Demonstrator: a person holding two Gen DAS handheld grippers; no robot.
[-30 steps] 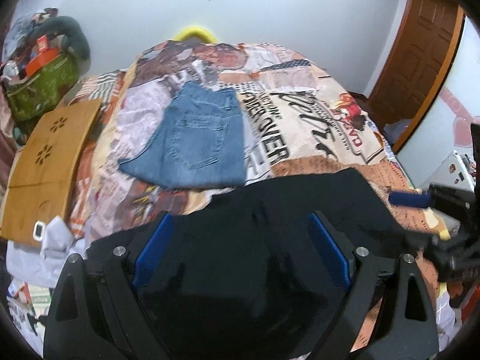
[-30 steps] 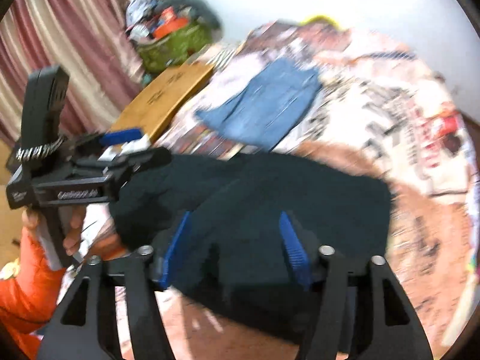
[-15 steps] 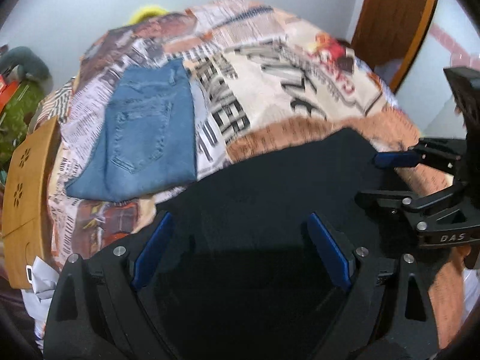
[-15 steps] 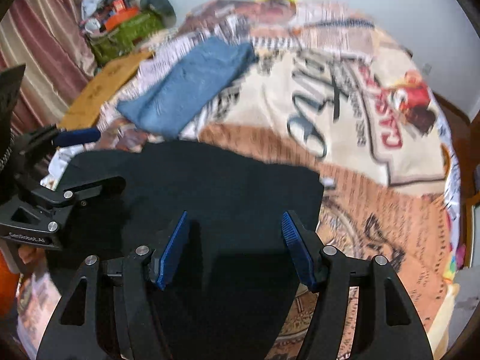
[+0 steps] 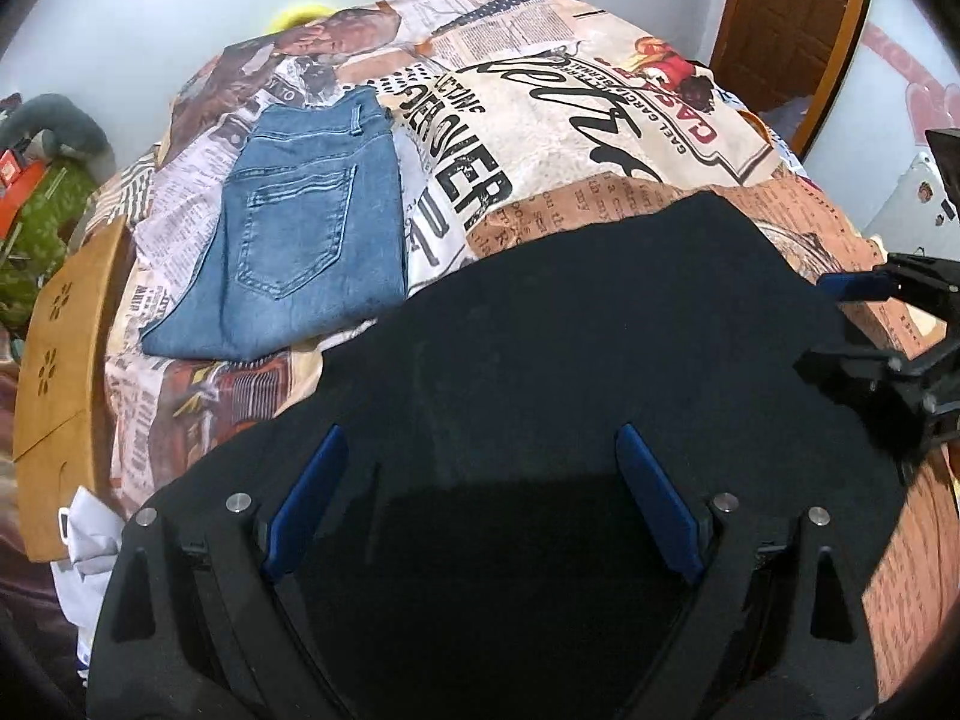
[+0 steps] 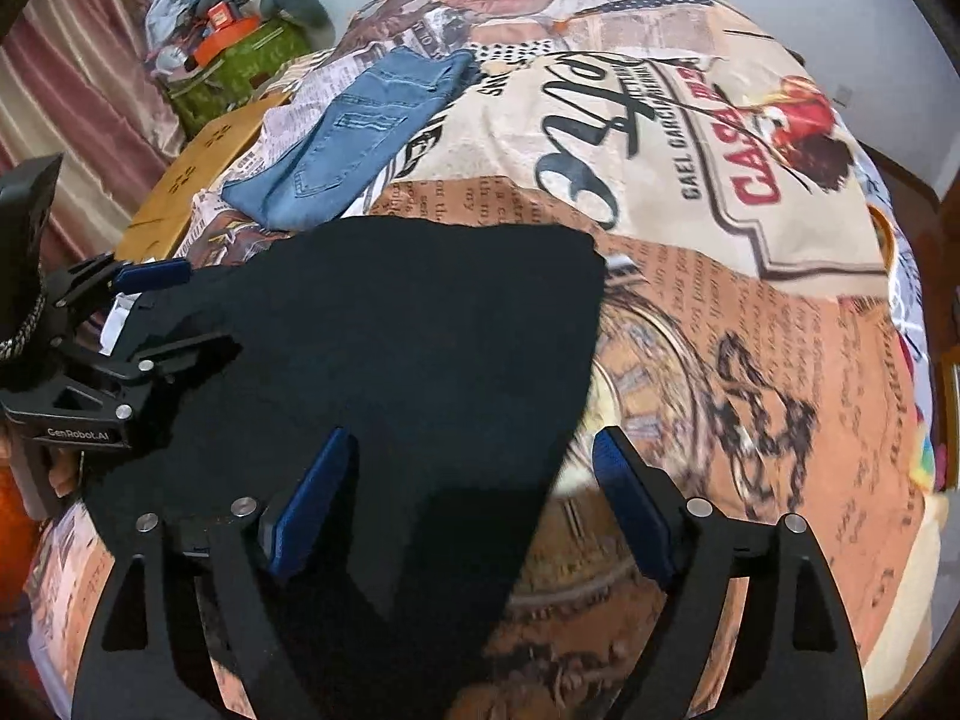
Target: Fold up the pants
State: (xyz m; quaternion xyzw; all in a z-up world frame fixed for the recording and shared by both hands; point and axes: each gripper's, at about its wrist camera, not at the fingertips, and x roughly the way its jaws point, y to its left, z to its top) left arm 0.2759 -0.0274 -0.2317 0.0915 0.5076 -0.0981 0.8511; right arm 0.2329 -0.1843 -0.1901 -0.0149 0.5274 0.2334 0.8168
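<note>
Black pants (image 5: 570, 348) lie spread flat on the printed bedspread, also in the right wrist view (image 6: 390, 348). My left gripper (image 5: 480, 480) is open, hovering over the near left part of the pants. My right gripper (image 6: 474, 492) is open over the pants' right edge, with bedspread showing under its right finger. Each gripper shows in the other's view: the right one (image 5: 882, 330) at the right edge, the left one (image 6: 138, 312) at the left edge, both with jaws apart and nothing between them.
Folded blue jeans (image 5: 300, 240) lie on the bed beyond the black pants, also in the right wrist view (image 6: 360, 138). A wooden board (image 5: 60, 360) leans at the bed's left side. A green bag with clutter (image 6: 228, 60) stands by the curtain. A wooden door (image 5: 786, 18) is at far right.
Both grippers have swung to face the bed. The right gripper has shifted right, so the pants' right edge now lies between its fingers. Both stay open.
</note>
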